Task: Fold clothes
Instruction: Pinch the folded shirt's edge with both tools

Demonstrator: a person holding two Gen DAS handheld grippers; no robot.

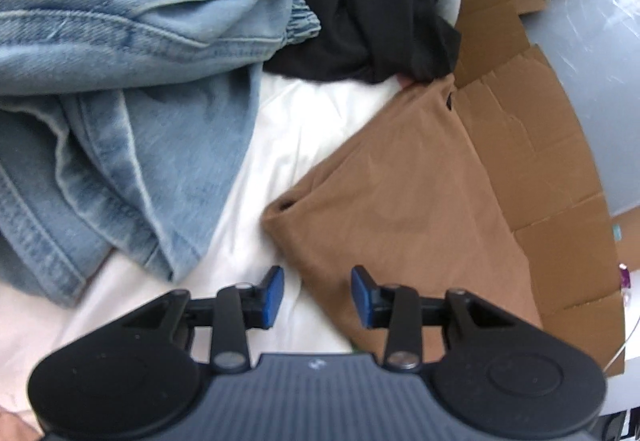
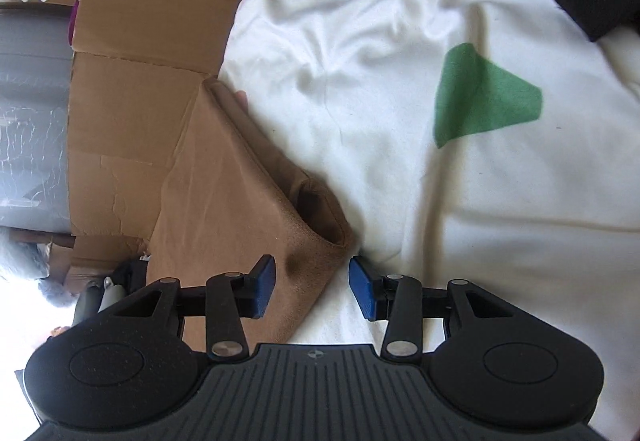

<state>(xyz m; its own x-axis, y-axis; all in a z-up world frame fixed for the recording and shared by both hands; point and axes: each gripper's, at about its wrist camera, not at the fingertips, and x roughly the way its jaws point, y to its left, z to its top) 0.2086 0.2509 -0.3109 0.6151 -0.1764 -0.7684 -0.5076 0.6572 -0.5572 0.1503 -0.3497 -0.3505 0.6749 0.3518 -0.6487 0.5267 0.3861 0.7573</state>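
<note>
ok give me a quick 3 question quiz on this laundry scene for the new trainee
1. True or false: the left gripper has its jaws shut on the brown garment.
2. Multiple choice: the green patch shows on which item? A) light blue jeans B) white garment C) black garment
3. Fill in: in the right wrist view, the right gripper has its jaws open around the ___ of the brown garment.

Key: 1 false, both pairs of jaws are open and hold nothing. 2 B. 3 corner.
</note>
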